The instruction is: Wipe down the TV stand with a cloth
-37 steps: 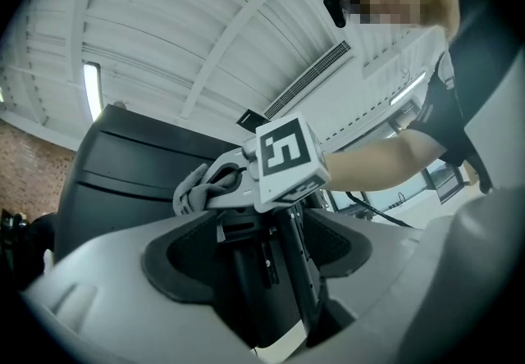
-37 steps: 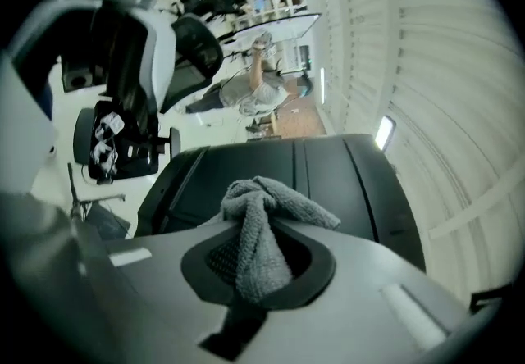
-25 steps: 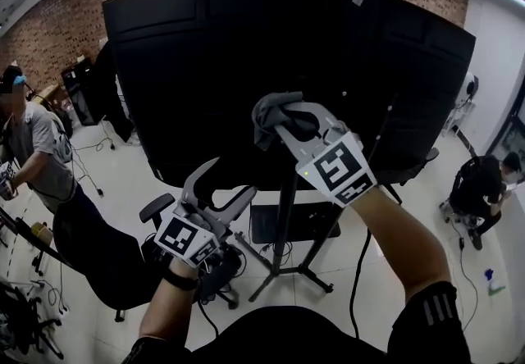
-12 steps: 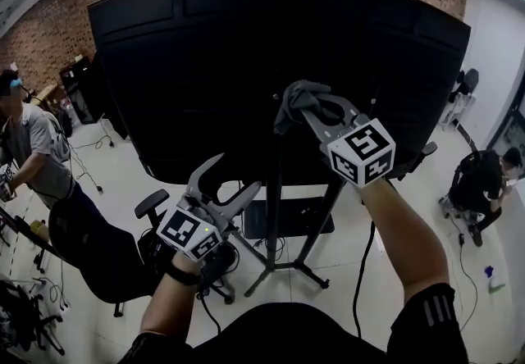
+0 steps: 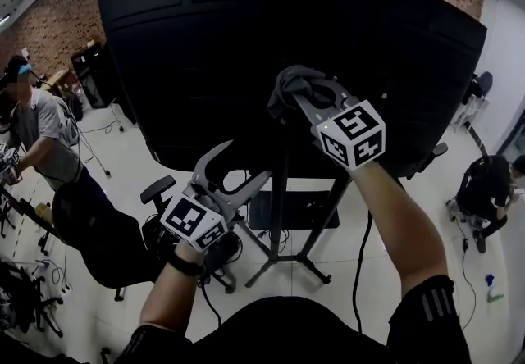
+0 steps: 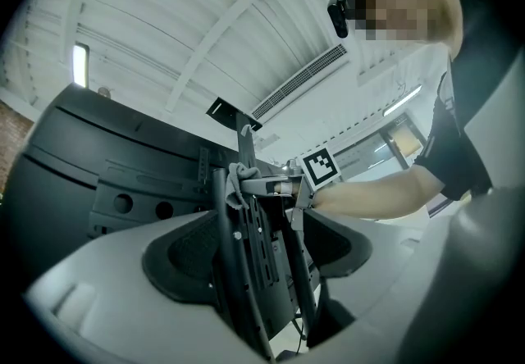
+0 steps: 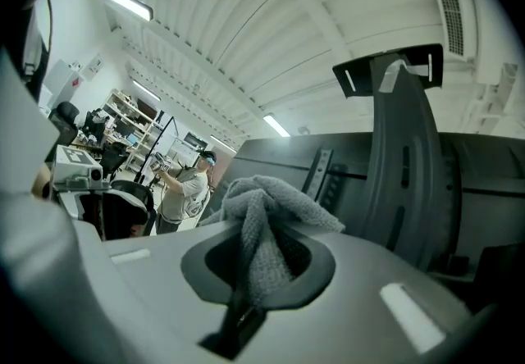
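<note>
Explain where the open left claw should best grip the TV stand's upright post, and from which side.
Probably the bare upright post below the TV, from the person's side, jaws level: it is slim and vertical there, and the left claw faces it.

The right claw (image 5: 305, 98) is pinching a cloth (image 5: 287, 84) on an outstretched arm; the left claw (image 5: 242, 164) is hovering lower, jaws apart.

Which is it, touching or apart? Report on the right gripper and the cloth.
Touching. In the right gripper view, the right gripper has its jaws shut on the grey cloth, which bulges out above them.
</note>
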`<move>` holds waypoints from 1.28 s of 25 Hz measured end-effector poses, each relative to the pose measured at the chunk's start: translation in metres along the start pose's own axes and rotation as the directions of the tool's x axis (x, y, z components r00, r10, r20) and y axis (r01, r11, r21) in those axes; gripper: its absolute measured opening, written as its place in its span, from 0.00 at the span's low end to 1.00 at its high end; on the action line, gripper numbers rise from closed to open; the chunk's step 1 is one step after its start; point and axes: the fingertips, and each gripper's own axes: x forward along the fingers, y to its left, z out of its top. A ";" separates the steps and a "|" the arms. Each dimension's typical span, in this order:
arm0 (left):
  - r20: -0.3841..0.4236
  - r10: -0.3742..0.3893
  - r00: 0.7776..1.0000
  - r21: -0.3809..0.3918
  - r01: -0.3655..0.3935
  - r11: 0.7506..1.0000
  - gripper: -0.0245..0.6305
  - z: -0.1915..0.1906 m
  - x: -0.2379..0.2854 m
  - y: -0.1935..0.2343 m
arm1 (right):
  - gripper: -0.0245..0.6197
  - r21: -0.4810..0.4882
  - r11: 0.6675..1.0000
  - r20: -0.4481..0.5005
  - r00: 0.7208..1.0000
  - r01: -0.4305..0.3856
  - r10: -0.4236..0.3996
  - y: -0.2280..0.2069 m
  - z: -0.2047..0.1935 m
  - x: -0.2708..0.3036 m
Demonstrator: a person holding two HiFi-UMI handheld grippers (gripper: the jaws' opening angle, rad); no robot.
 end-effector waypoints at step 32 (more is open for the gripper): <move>-0.233 -0.072 0.970 -0.218 0.020 0.976 0.57 -0.157 -0.041 -0.001 | 0.07 0.110 0.993 -0.363 0.929 -0.031 0.069 0.146 -0.266 -0.012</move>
